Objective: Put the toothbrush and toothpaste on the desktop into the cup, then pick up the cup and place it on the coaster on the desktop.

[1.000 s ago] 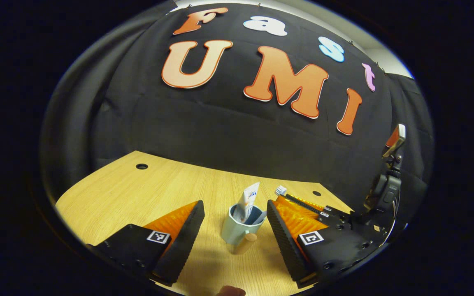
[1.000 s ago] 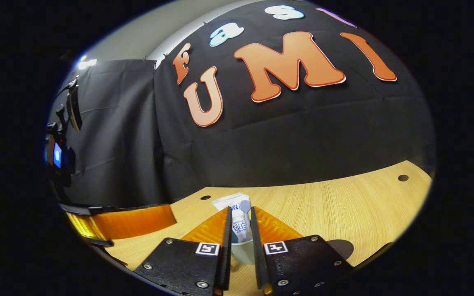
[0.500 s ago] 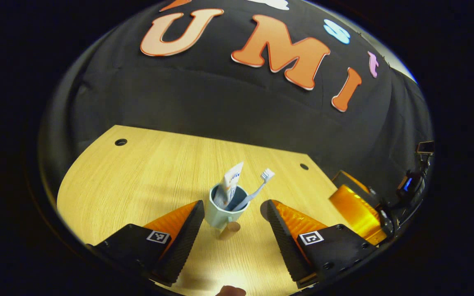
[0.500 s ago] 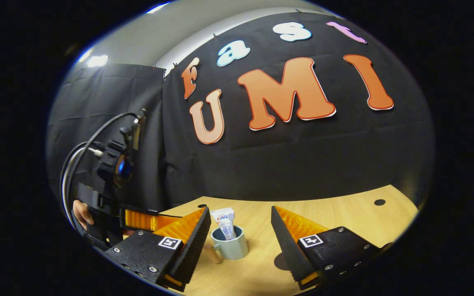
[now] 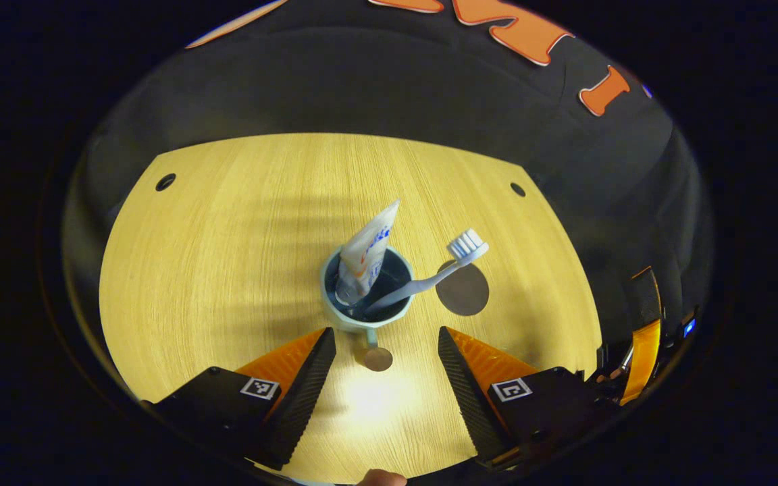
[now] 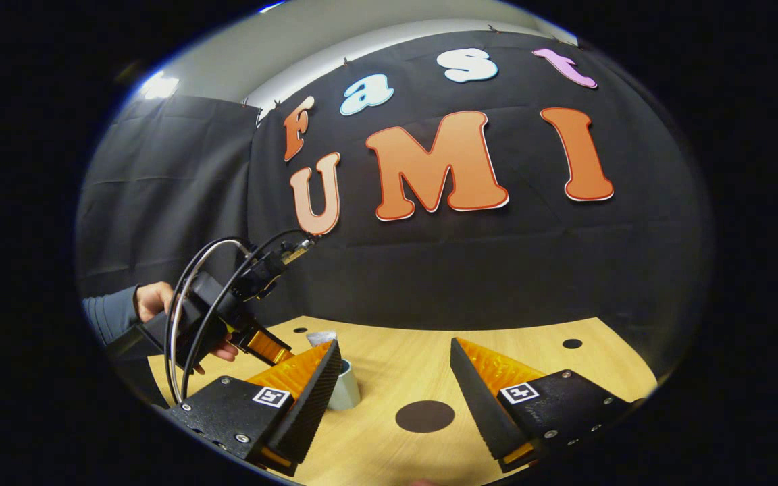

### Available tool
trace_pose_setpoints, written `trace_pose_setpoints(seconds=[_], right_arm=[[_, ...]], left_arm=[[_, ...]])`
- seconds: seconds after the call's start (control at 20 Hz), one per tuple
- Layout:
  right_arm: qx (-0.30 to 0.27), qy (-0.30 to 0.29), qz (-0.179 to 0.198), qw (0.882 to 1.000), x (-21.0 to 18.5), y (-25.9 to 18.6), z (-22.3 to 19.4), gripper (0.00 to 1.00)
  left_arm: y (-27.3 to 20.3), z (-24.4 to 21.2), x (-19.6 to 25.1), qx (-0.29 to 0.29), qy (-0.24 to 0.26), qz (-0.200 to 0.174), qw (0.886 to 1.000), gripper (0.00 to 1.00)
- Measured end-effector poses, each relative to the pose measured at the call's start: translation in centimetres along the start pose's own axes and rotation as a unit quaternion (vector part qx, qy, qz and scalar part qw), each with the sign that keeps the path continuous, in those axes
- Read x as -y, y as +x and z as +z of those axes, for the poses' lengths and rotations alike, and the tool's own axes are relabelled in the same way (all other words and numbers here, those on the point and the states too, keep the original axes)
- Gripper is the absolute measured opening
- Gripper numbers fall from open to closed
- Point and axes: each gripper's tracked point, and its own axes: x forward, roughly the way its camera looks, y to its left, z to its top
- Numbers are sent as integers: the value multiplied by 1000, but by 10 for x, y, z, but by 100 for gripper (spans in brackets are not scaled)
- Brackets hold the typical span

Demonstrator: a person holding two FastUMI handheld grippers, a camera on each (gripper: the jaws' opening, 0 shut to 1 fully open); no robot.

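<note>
Just ahead of our left gripper (image 5: pixel 382 361), whose jaws stood wide apart and held nothing, the cup (image 5: pixel 365 291) sat upright on the desktop (image 5: pixel 227 223) with its handle turned toward us. The toothpaste (image 5: pixel 366 251) stood in it and the toothbrush (image 5: pixel 429 273) leaned out over the rim, bristles toward the dark round coaster (image 5: pixel 463 290) just beside the cup. We judged the loading done and the cup pickup in hand. Next we would need to lower the fingers around the cup, close, lift and shift it onto the coaster. Our right gripper (image 6: pixel 389 385) hung spread open and empty too, the coaster (image 6: pixel 424 416) on the desktop between its fingers and the cup (image 6: pixel 345 388) partly behind one of them. Farther off, a hand (image 6: pixel 159 304) held the left gripper
</note>
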Motion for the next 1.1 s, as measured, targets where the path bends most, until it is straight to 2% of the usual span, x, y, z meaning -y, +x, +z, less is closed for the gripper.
trace_pose_setpoints(seconds=[0.25,0.35,0.4,0.5,0.7,0.8,0.85,0.9,1.1], right_arm=[[1,3,-15,1000,20,-17,1,97],[-1,10,-25,1000,32,-21,1,97],[0,11,-30,999,38,-23,3,97],[5,13,-36,999,46,-26,8,97],[8,20,-44,999,55,-29,12,97],[9,20,-45,999,55,-31,12,97],[10,20,-45,999,54,-32,13,97],[10,23,-43,999,54,-33,12,97],[-4,20,-47,999,56,-34,8,98]], left_arm=[[34,6,-13,-58,23,50,997,100],[47,2,-20,-84,19,63,994,95],[53,3,-25,-90,15,72,993,99],[66,8,-26,-90,7,70,993,96],[94,3,-23,-115,-6,81,990,76],[98,13,-22,-109,-8,84,990,59],[94,20,-23,-106,-15,93,990,58],[100,24,-22,-103,-9,98,990,35],[108,49,-19,-92,1,108,990,31]])
